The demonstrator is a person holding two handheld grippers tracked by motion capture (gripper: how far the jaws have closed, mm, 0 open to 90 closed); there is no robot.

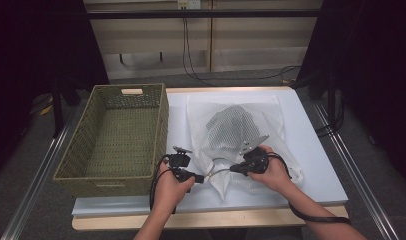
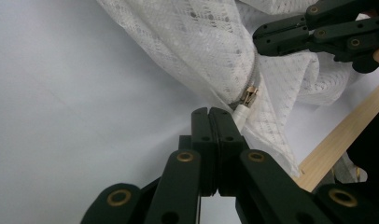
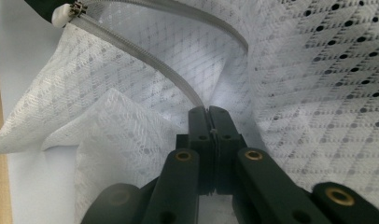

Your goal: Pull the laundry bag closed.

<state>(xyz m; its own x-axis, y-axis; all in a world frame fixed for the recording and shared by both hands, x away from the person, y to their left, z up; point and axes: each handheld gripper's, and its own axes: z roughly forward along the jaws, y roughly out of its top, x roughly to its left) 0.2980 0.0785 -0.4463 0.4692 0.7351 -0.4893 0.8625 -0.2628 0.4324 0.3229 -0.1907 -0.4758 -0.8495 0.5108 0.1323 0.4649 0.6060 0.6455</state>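
Far left of the worktop I see the green wicker basket sitting along the left edge, its near corner just beside my left gripper. Left gripper is near the front edge, jaws pressed together and pinching the white zipper pull of the white mesh laundry bag; in the left gripper view the brass slider sits just past the jaw tips, touching the pull. The bag lies on the white sheet around the middle of the worktop, reaching toward the front edge, with a darker grey bundle visible through the mesh. The zipper runs open in a curve between the two grippers. Right gripper is just right of the left one, near the front edge, jaws closed tight on the bag's fabric at the zipper tape. Right hand wraps the handle, resting on the bag's near right part.
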